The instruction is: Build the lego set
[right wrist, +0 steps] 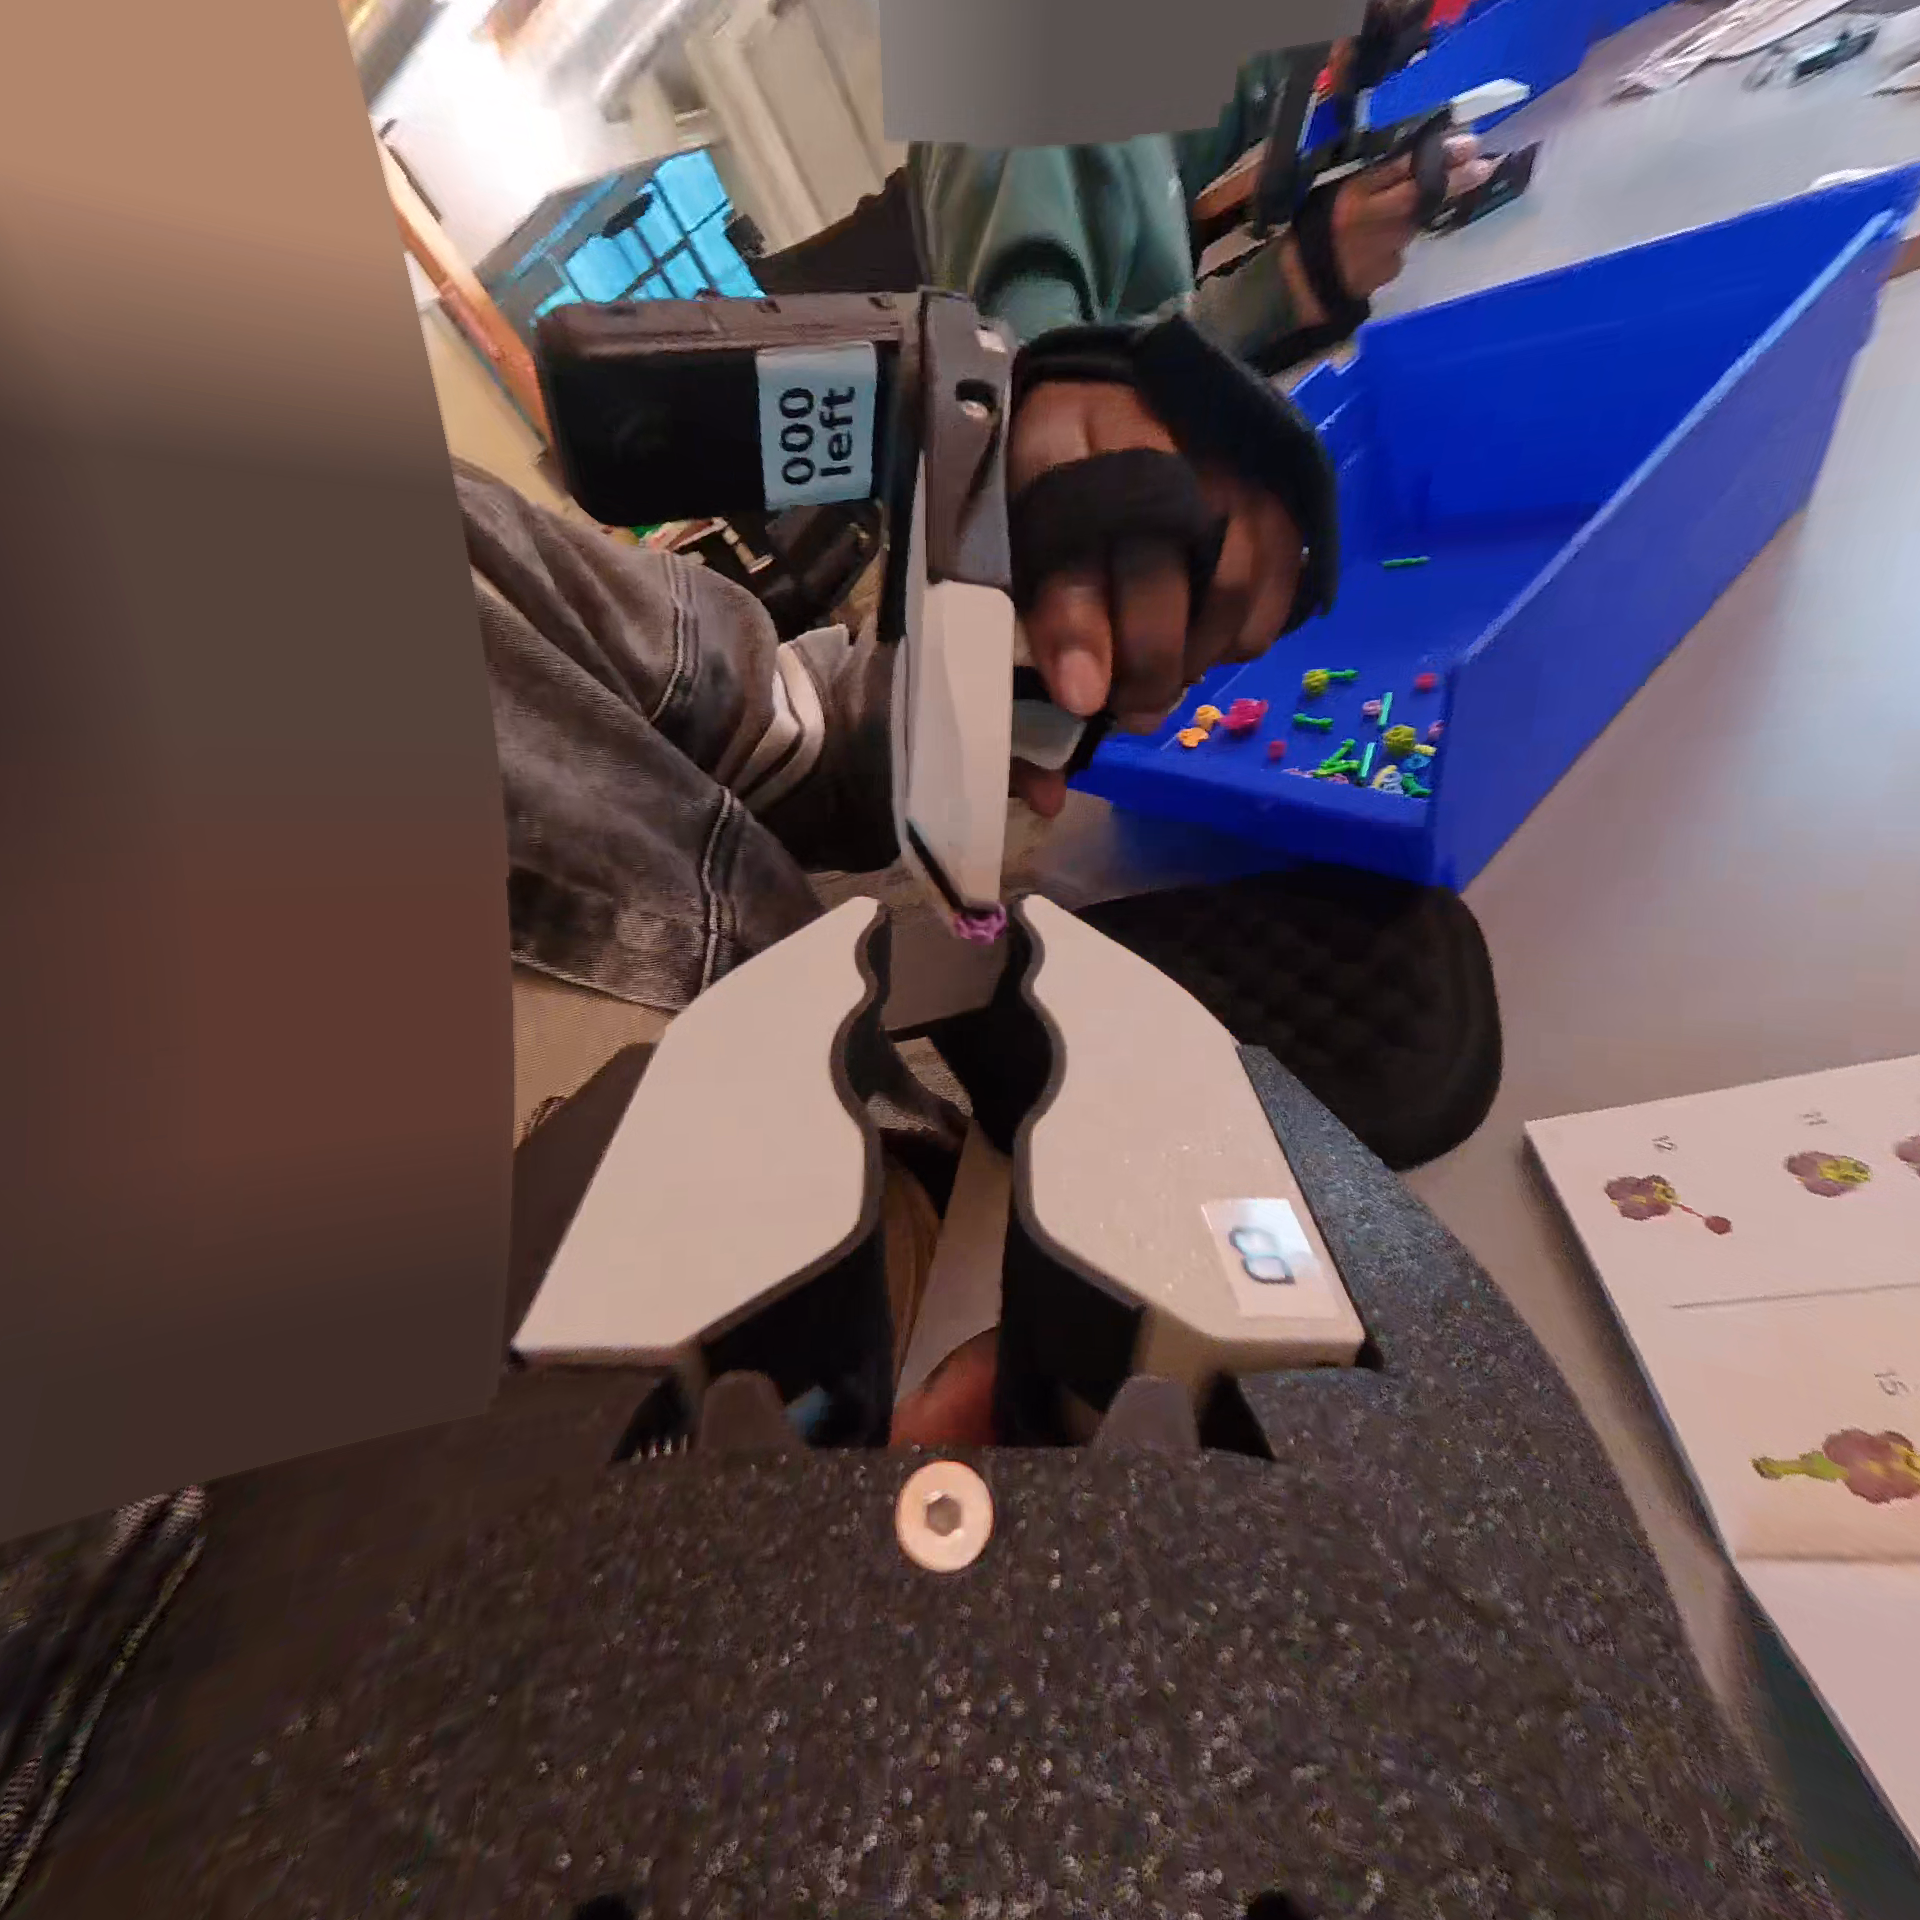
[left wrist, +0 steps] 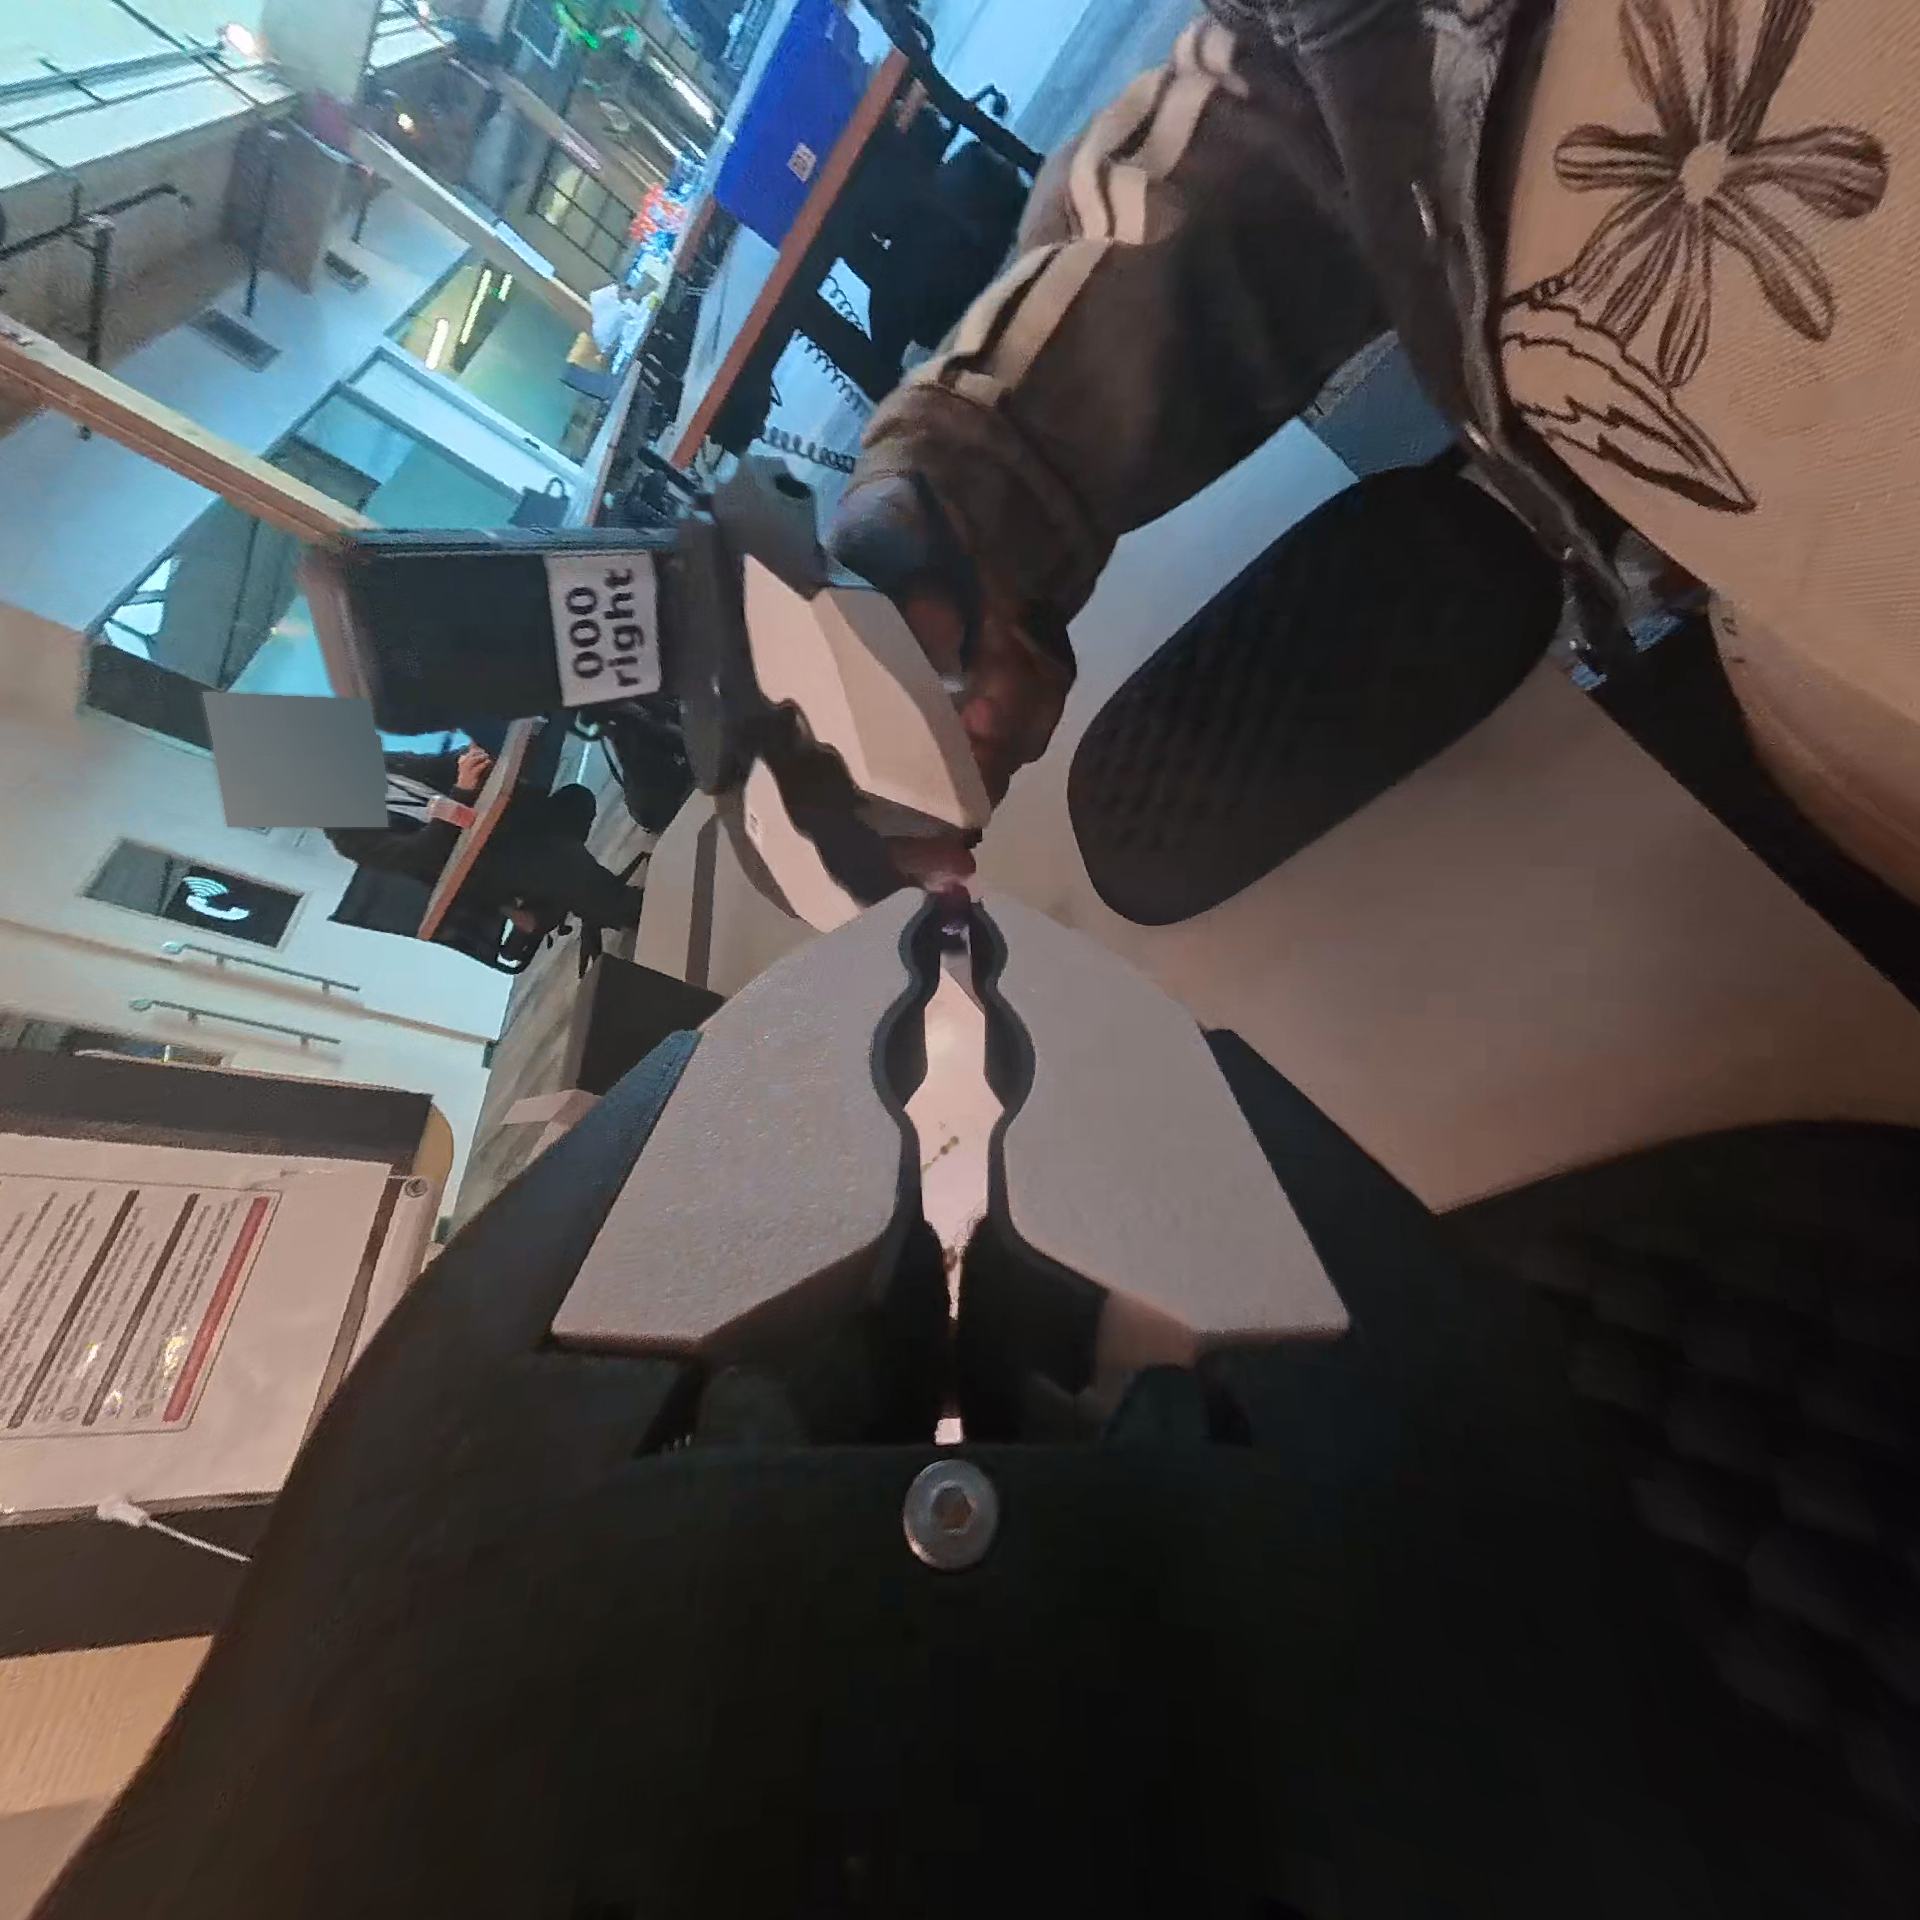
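The right wrist view shows the left gripper point(right wrist: 971, 904) lifted clear of the bench point(right wrist: 1683, 914), its fingers closed on a small purple lego piece point(right wrist: 980, 923) at their tips. The piece is presented just beyond the right gripper point(right wrist: 951, 920), whose fingers stand slightly apart with nothing between them, probably so it can be taken or joined in mid-air. Loose coloured pieces point(right wrist: 1340, 727) lie in the blue bin point(right wrist: 1558, 540) far right; the instruction booklet point(right wrist: 1745, 1351) lies open near right for reference.
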Tool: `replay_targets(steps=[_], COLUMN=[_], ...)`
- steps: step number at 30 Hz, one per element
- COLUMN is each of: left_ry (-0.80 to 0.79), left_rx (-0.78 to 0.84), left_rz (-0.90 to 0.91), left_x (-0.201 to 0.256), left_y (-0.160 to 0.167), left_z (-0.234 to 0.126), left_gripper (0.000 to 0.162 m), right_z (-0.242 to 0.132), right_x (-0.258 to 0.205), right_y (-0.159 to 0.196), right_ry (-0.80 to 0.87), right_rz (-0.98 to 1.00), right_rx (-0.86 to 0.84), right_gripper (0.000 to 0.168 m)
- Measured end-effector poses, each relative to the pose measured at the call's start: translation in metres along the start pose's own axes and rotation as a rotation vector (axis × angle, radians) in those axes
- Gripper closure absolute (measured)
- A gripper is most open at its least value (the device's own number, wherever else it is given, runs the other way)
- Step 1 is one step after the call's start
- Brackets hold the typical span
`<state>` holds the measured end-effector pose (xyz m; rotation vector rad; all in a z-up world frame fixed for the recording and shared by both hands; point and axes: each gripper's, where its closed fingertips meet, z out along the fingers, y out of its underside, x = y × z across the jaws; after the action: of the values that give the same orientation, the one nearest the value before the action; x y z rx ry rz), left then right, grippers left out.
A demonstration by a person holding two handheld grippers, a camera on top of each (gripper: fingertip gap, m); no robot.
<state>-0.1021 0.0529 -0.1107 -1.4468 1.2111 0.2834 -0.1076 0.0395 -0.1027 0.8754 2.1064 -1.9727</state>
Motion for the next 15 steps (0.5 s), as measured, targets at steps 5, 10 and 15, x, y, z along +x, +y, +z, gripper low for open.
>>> replay_targets(steps=[5,10,15], left_ry=[0.021,0.047,-0.143], left_rx=[-0.015,-0.021,-0.097], left_rz=[0.026,0.029,-0.206], left_x=[0.004,0.007,-0.017], left_y=[-0.002,-0.002,0.015], left_z=[0.002,0.005,-0.004], left_gripper=[0.157,0.148,0.133], right_z=[0.000,0.000,-0.019], right_x=[0.001,0.001,0.019], right_y=[0.004,0.010,0.018], right_ry=[0.009,0.034,0.224], right_rz=[-0.004,-0.029,-0.089], right_rx=[-0.038,-0.073,0.003], right_gripper=[0.159,0.159,0.159])
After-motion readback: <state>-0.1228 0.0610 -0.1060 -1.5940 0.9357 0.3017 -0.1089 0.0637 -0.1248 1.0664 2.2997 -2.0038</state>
